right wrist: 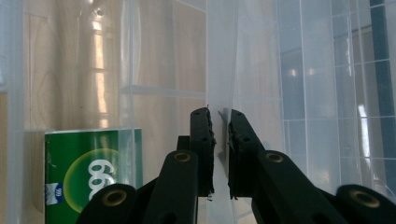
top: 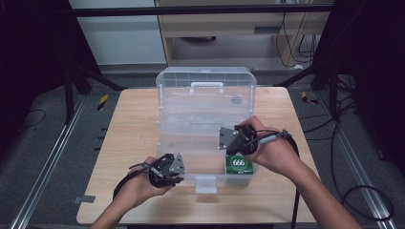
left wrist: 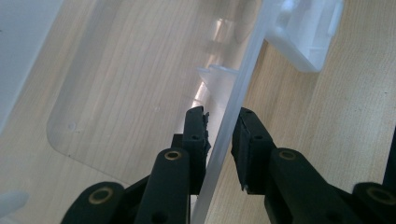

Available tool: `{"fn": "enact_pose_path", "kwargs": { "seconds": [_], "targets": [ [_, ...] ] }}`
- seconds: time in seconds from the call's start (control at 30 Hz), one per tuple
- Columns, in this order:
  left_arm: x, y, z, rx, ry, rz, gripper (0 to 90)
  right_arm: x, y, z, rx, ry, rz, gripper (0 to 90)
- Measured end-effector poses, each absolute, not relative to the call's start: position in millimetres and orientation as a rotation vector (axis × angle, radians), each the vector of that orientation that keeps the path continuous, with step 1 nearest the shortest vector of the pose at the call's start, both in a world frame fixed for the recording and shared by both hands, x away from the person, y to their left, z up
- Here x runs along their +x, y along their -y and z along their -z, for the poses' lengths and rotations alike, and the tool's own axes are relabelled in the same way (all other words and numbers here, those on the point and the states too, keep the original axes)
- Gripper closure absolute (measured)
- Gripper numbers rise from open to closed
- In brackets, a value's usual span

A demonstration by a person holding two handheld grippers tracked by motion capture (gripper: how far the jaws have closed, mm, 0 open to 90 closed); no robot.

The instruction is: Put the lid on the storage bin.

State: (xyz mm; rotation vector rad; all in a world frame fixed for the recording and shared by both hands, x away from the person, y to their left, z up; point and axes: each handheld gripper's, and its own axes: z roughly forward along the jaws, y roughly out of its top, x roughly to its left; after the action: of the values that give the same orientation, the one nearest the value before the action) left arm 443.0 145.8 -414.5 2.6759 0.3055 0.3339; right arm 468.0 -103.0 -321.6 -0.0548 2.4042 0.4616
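A clear plastic storage box (top: 205, 119) stands open on the wooden table, its lid (top: 206, 78) upright at the back. A green carton marked 666 (top: 239, 164) (right wrist: 88, 172) lies in the front right compartment. My left gripper (top: 177, 177) (left wrist: 219, 116) is at the box's front left, its jaws closed on the clear front wall (left wrist: 233, 93). My right gripper (top: 229, 149) (right wrist: 219, 114) points down into the box beside the carton. Its jaws are shut on a thin clear tray wall (right wrist: 219, 70).
The box's white front latch (top: 206, 183) (left wrist: 303, 32) hangs at the front middle, just right of my left gripper. A white handle (top: 207, 87) sits on the lid. Bare table (top: 129, 133) lies to both sides; dark frame legs and cables surround it.
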Motion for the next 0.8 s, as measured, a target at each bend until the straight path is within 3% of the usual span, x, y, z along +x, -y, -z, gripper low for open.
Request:
{"fn": "enact_pose_path", "kwargs": {
  "seconds": [0.7, 0.73, 0.8],
  "targets": [
    [440, -145, 416, 2.676, -0.306, -0.365, 74.2, 454, 107, 328, -0.053, -2.391, -0.48, 81.5],
    [437, -145, 417, 2.664, -0.361, -0.35, 74.2, 454, 107, 329, -0.053, -2.391, -0.48, 81.4],
    [440, -146, 415, 2.683, -0.299, -0.368, 74.1, 453, 107, 329, -0.059, -2.391, -0.482, 81.3]
  ]
}}
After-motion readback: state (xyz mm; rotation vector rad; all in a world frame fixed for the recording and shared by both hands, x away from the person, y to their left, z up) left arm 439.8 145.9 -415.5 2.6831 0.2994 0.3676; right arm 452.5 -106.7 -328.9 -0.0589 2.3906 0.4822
